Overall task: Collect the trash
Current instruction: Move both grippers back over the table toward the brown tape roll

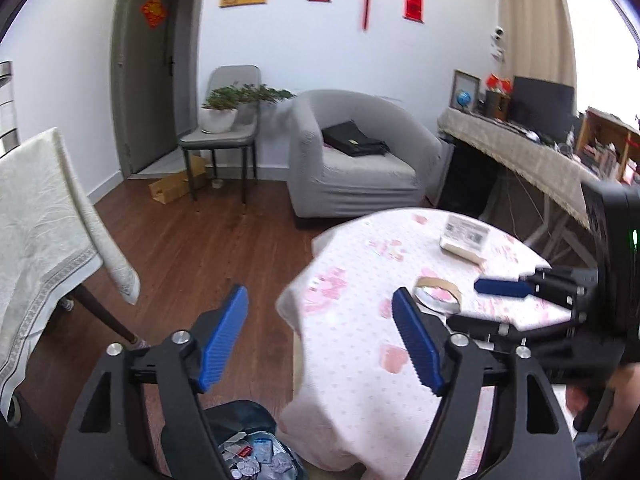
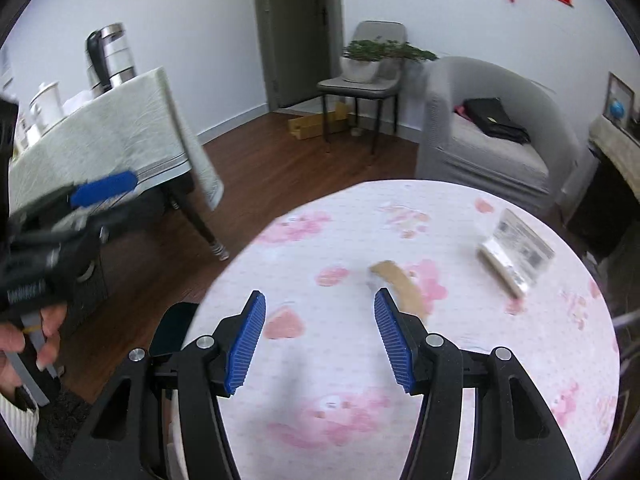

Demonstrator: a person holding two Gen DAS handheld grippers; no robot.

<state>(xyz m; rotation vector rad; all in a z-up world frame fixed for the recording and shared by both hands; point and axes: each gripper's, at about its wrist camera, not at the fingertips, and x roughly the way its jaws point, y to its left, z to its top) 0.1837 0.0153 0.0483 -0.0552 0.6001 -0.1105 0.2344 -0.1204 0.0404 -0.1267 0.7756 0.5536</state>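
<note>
Nearest the left wrist camera, the left gripper [image 1: 320, 340] stands with its blue pads well apart and nothing between them. Below its left jaw, at the bottom edge of the view, sits a dark trash bin [image 1: 256, 452] holding crumpled paper and wrappers. Beyond the left jaw lies bare wooden floor [image 1: 192, 248]; the gap between the jaws frames the hanging edge of the pink-flowered tablecloth [image 1: 340, 380]. Just past the tip of the right jaw, a cardboard tape ring [image 1: 438, 292] lies on the round table. Further out and to the right of that jaw rests a flat white packet with a printed label [image 1: 464, 238]. At the far right the right gripper [image 1: 504, 288] reaches in over the table.

In the right wrist view, the right gripper [image 2: 320, 340] is also open and empty, its jaws spread over the cloth. Far left of its left jaw, the left gripper [image 2: 104, 188] shows blurred, held by a hand [image 2: 28, 340]. The tape ring [image 2: 400, 288] lies just beyond the right jaw's tip, partly hidden by it and blurred. The white packet [image 2: 516, 252] is well to the right of that jaw.
</note>
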